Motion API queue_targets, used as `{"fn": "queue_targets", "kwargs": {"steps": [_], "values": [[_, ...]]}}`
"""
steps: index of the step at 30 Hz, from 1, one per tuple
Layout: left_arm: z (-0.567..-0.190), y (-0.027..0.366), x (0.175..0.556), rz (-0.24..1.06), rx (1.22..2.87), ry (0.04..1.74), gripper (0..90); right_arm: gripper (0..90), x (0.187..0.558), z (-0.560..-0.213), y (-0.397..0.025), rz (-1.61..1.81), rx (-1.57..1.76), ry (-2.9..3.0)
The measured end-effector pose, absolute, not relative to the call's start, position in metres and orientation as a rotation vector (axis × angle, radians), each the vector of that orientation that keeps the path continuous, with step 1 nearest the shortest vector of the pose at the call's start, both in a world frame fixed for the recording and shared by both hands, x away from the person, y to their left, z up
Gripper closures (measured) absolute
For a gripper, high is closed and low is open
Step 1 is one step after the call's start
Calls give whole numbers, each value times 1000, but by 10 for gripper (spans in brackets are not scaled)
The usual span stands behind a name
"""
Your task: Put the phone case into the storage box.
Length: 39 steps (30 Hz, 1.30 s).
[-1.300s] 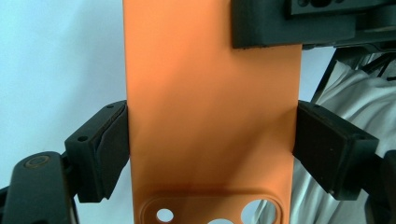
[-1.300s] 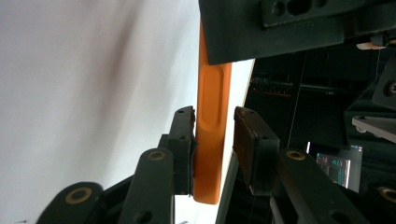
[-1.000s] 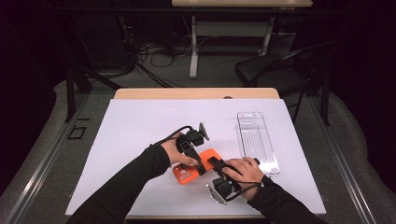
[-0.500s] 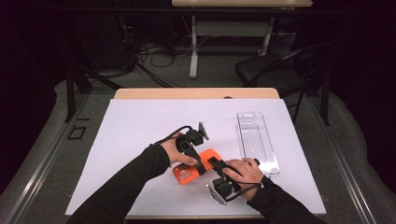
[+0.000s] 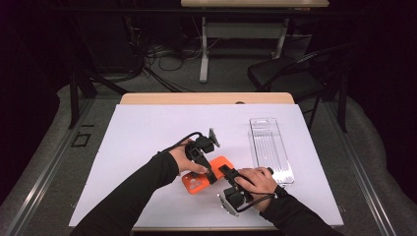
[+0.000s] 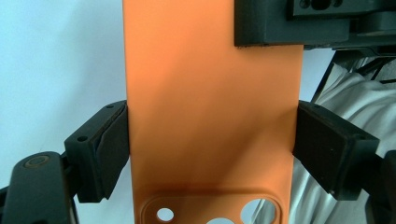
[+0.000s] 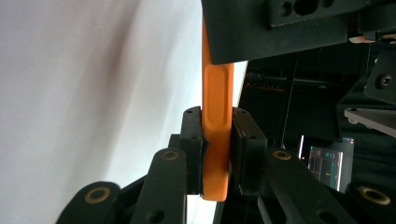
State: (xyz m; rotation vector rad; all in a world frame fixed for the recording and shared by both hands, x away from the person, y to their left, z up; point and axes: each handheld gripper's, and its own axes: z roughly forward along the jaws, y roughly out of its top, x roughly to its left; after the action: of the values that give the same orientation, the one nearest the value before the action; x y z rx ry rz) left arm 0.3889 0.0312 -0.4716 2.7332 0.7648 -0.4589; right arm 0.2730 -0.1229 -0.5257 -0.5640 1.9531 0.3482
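White sheeting covers the table, and near its front edge an orange phone case is held between both tools. Left gripper clamps its long sides; right gripper pinches one edge — a clear tray lies to the right.

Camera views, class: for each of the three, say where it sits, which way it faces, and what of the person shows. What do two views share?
High view: above the person's side, facing forward and down on the table; both forearms, left gripper and right gripper show.
Left gripper view: rides the left gripper, facing the flat back of the phone case; its jaws press both long edges.
Right gripper view: rides the right gripper, facing the case edge-on; its jaws clamp it.
Shared: the orange case.
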Motion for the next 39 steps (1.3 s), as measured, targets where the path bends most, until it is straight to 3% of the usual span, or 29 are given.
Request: {"fn": "queue_targets", "kwargs": {"steps": [39], "values": [[-470, 34, 391, -490, 2702, 778, 158, 803, 271, -530, -125, 343, -577, 1861]]}}
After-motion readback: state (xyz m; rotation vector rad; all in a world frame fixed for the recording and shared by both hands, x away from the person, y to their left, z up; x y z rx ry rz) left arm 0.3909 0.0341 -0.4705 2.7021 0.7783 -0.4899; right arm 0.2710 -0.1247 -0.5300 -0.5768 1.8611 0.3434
